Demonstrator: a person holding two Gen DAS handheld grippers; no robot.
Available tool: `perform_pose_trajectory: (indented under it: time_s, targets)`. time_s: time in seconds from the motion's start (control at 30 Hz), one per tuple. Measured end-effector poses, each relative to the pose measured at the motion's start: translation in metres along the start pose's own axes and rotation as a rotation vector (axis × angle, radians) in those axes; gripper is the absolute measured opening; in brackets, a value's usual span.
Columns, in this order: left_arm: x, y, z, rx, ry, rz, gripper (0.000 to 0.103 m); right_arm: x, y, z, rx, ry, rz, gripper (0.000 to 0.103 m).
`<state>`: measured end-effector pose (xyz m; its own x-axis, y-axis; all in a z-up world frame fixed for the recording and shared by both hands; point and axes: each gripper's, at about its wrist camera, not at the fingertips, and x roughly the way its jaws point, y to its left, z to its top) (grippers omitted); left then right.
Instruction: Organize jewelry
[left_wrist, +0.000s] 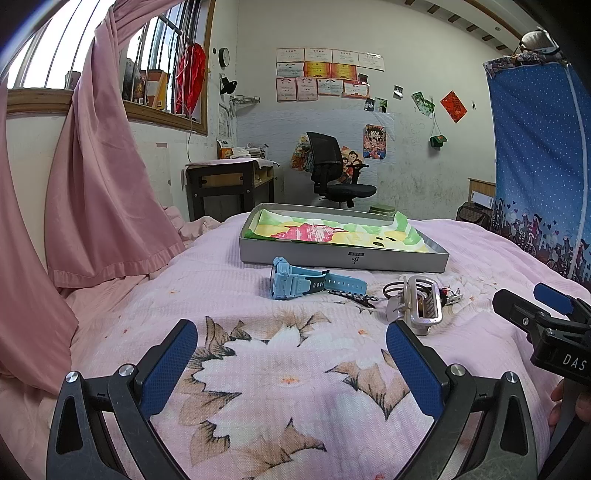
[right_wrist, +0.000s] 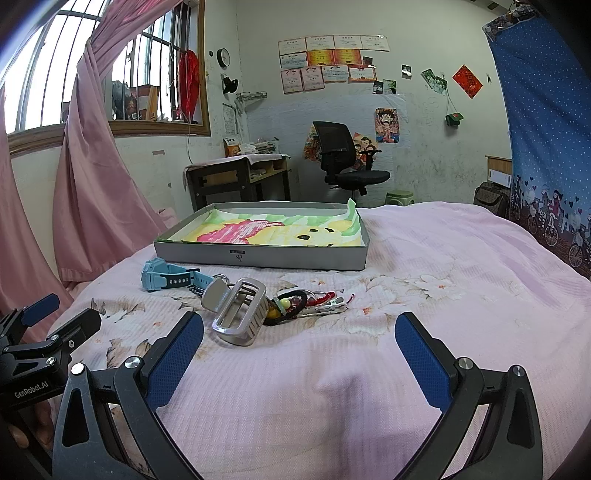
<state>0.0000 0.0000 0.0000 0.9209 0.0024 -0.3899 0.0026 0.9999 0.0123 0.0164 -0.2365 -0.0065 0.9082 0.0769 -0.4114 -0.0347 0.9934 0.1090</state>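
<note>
A light blue watch (left_wrist: 295, 282) (right_wrist: 168, 279) lies on the pink floral bedspread in front of a grey shallow box (left_wrist: 343, 258) (right_wrist: 258, 256) lined with colourful paper. To its right lie a silver hair claw clip (left_wrist: 419, 304) (right_wrist: 238, 308), a dark patterned clip (left_wrist: 352, 296) and a heap of beaded bracelets and hair ties (right_wrist: 308, 301). My left gripper (left_wrist: 291, 334) is open and empty, just short of the watch and clip. My right gripper (right_wrist: 299, 328) is open and empty, just short of the claw clip and bracelets. Each gripper shows at the edge of the other's view.
Pink curtains (left_wrist: 99, 184) hang at the left by the window. A blue dotted curtain (left_wrist: 539, 166) hangs at the right. Past the bed stand a dark desk (left_wrist: 229, 184) and a black office chair (left_wrist: 336, 170).
</note>
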Motion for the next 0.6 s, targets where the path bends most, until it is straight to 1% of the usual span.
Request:
perform_pose_trajectory:
  time_s: [0.6]
  targets:
    - [-0.0002,-0.0004,0.0004,0.008,-0.003,0.004,0.103,0.0016,0.0047,0.0,0.008,0.002,-0.007,0.102]
